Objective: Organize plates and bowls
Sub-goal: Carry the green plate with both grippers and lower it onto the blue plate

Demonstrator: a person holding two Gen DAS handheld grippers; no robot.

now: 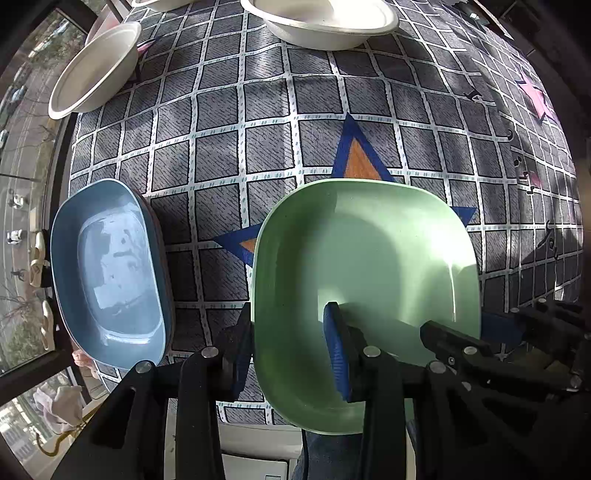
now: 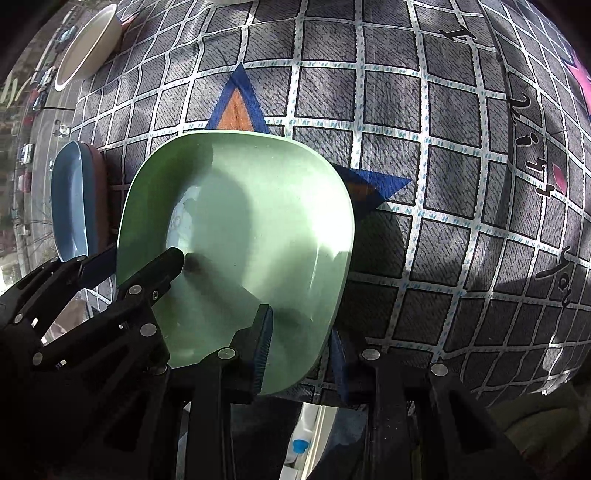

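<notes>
A green square plate [image 1: 369, 266] is near the table's front edge, over a blue and orange star; it also shows in the right wrist view [image 2: 240, 236]. My left gripper [image 1: 291, 354] straddles its left rim, one finger inside and one outside. My right gripper [image 2: 301, 354] straddles its right rim the same way. Whether the jaws press the rim I cannot tell. A blue plate [image 1: 110, 273] is stacked on a brownish one at the left; it also shows in the right wrist view [image 2: 72, 206].
White bowls stand at the far side: one at the back left [image 1: 94, 70], one at the back middle [image 1: 325, 22]. The checked grey tablecloth [image 1: 229, 155] covers the table. A window is at the left.
</notes>
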